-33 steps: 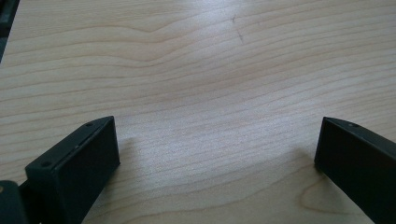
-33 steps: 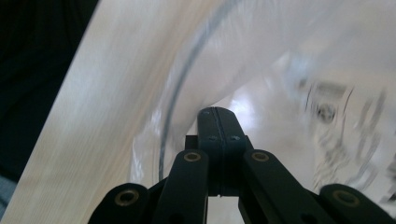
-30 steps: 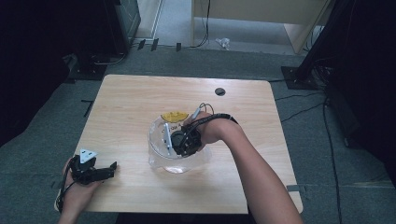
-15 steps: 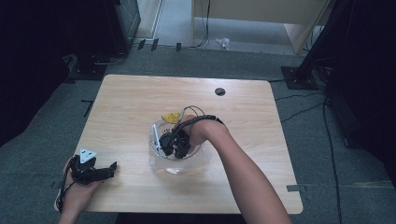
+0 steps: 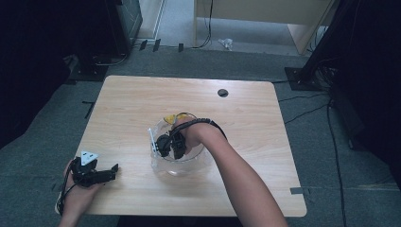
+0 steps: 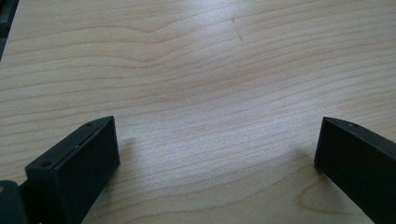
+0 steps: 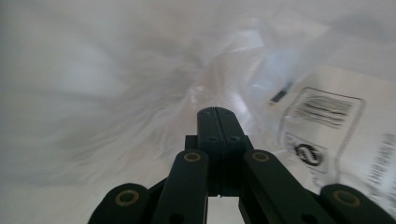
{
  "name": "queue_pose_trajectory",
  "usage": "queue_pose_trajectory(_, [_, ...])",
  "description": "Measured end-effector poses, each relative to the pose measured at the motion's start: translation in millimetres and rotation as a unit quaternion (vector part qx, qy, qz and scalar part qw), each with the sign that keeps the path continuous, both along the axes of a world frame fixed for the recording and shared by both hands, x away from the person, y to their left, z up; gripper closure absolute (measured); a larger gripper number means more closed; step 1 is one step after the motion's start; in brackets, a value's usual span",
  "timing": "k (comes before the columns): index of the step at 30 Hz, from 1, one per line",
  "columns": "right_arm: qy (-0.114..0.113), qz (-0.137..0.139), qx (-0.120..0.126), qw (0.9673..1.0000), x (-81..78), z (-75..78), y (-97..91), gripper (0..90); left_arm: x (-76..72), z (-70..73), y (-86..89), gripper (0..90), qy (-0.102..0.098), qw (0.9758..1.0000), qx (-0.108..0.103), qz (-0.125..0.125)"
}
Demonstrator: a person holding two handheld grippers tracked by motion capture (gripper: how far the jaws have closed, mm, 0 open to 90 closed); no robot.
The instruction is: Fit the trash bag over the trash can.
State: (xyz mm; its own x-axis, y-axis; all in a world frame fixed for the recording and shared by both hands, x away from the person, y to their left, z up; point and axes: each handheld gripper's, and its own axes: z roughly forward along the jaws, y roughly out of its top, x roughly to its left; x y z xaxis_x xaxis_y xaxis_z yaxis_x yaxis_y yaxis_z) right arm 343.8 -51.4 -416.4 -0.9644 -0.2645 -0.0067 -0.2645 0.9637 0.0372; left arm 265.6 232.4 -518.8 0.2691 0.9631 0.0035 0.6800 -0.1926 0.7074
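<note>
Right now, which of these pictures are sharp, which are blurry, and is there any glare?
Left gripper view: sharp wood grain on the pale wooden table, with soft shadows beside the open left claw. Right gripper view: the shut right claw is crisp, but the clear plastic bag behind it is smeared and washed out white. High view: the table is evenly lit, its surroundings dark.

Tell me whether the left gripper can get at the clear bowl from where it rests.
Probably yes: the left gripper rests open at the table's near-left corner, with bare wood between it and the clear bowl. The right gripper already occupies the inside.
</note>
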Motion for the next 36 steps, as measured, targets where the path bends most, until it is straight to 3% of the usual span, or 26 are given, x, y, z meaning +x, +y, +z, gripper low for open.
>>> queue_pose_trajectory(4, [-0.027, 0.003, 0.062, 0.9977, 1.9, 9.0, -0.3, 88.4, 0.0, 0.0, 0.0, 0.0, 0.000, 1.0000, 0.000, 0.000])
queue_pose_trajectory(6, [-0.026, -0.004, 0.116, 0.9929, 3.2, 14.6, 0.1, 85.2, 0.0, 0.1, 0.0, 0.0, 0.000, 1.0000, 0.000, 0.000])
queue_pose_trajectory(8, [-0.038, -0.027, 0.142, 0.9887, 6.0, 16.2, 2.4, 85.3, 0.1, 0.0, -0.1, 0.0, 0.000, 1.0000, 0.000, 0.000])
queue_pose_trajectory(10, [-0.069, -0.026, 0.140, 0.9873, 7.5, 12.4, 3.5, 86.4, 0.1, -0.1, -0.1, 0.0, 0.000, 1.0000, 0.000, 0.000])
queue_pose_trajectory(12, [-0.095, -0.055, 0.133, 0.9851, 10.5, 6.9, 4.1, 86.5, 0.1, -0.1, 0.0, 0.0, -0.001, 1.0000, 0.000, 0.000])
queue_pose_trajectory(13, [-0.100, -0.081, 0.133, 0.9827, 12.3, 4.7, 4.4, 87.3, 0.1, -0.1, 0.0, 0.0, -0.001, 1.0000, 0.000, 0.000])
queue_pose_trajectory(15, [-0.082, -0.140, 0.143, 0.9763, 15.8, 1.4, 3.9, 88.6, 0.1, -0.1, 0.0, 0.0, -0.001, 1.0000, 0.000, 0.000])
queue_pose_trajectory(18, [-0.090, -0.189, 0.140, 0.9678, 20.2, -3.1, 2.5, 89.4, 0.1, -0.1, 0.0, 0.0, -0.001, 1.0000, 0.000, 0.000])
queue_pose_trajectory(21, [-0.102, -0.193, 0.142, 0.9654, 20.4, -6.9, 2.3, 89.4, 0.0, -0.1, -0.1, 0.0, 0.000, 1.0000, -0.001, 0.001])
queue_pose_trajectory(26, [-0.082, -0.144, 0.166, 0.9722, 15.3, -4.9, -0.8, 89.3, 0.1, -0.1, 0.0, 0.0, -0.001, 1.0000, 0.000, 0.000])
queue_pose_trajectory(30, [-0.073, -0.073, 0.184, 0.9776, 7.2, 3.8, -4.1, 90.0, 0.1, -0.1, 0.0, 0.0, 0.000, 1.0000, 0.000, 0.000])
queue_pose_trajectory(33, [-0.072, -0.036, 0.195, 0.9774, 3.3, 12.0, -8.0, 90.0, 0.1, -0.1, 0.0, 0.0, -0.001, 1.0000, 0.000, 0.000])
queue_pose_trajectory(36, [-0.062, -0.022, 0.214, 0.9747, 0.9, 21.9, -13.7, 90.0, 0.1, -0.1, 0.0, 0.0, 0.000, 1.0000, 0.000, 0.000])
